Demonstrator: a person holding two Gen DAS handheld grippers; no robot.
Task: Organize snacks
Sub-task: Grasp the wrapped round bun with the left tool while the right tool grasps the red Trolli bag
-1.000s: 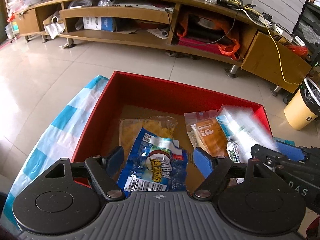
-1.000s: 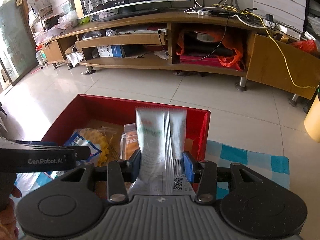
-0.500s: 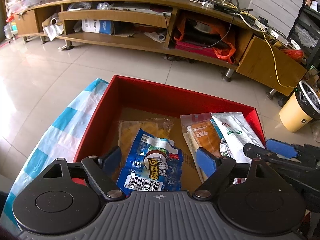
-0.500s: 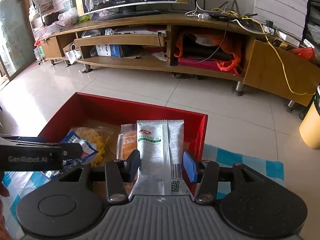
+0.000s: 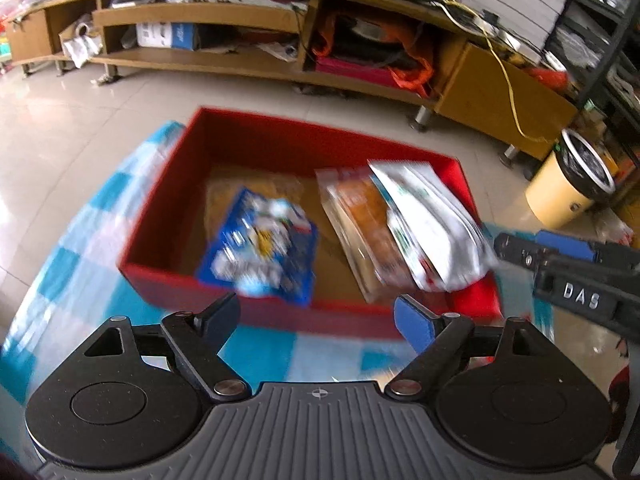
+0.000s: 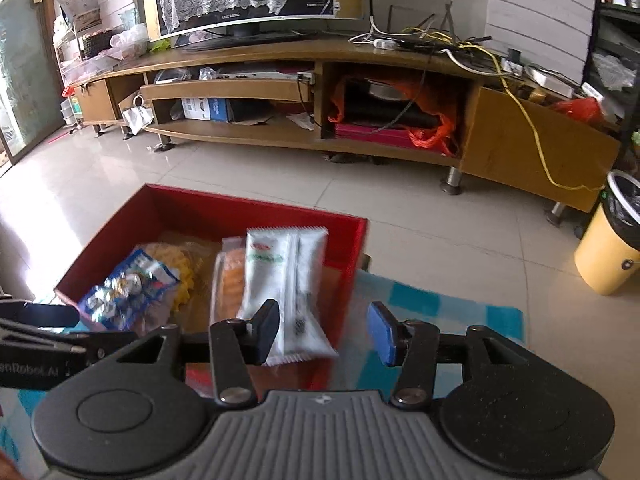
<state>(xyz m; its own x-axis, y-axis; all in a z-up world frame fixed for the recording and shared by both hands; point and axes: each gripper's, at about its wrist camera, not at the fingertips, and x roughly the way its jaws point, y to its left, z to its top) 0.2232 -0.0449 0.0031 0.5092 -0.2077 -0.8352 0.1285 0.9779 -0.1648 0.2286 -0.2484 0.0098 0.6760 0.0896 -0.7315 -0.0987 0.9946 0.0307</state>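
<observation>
Both grippers are seen drawn back at the near side of the red box (image 6: 256, 210), which rests on a blue checked cloth (image 5: 80, 264). The left gripper (image 5: 318, 316) is spread wide with nothing between its pads; its jaws have just been opening, and the blue packet (image 5: 260, 248) is left lying in the box at 11 o'clock from it. The right gripper (image 6: 324, 330) is parted as well, having just been opening a little; the white packet (image 6: 286, 280) is no longer pinched, though its lower end lies just beside the left finger (image 6: 268, 330). That packet is propped over the near wall of the box, on an orange packet (image 6: 230, 280), with its tail hanging outside. This is judged the main hazard: a brush from the withdrawing finger could drag it out onto the cloth. The blue packet also overlaps the near wall in the left view, though blur prevents certainty. The stack at the right side is loosely leaned and may slide if the box is nudged. The two grippers are close together, and contact between them is possible.
</observation>
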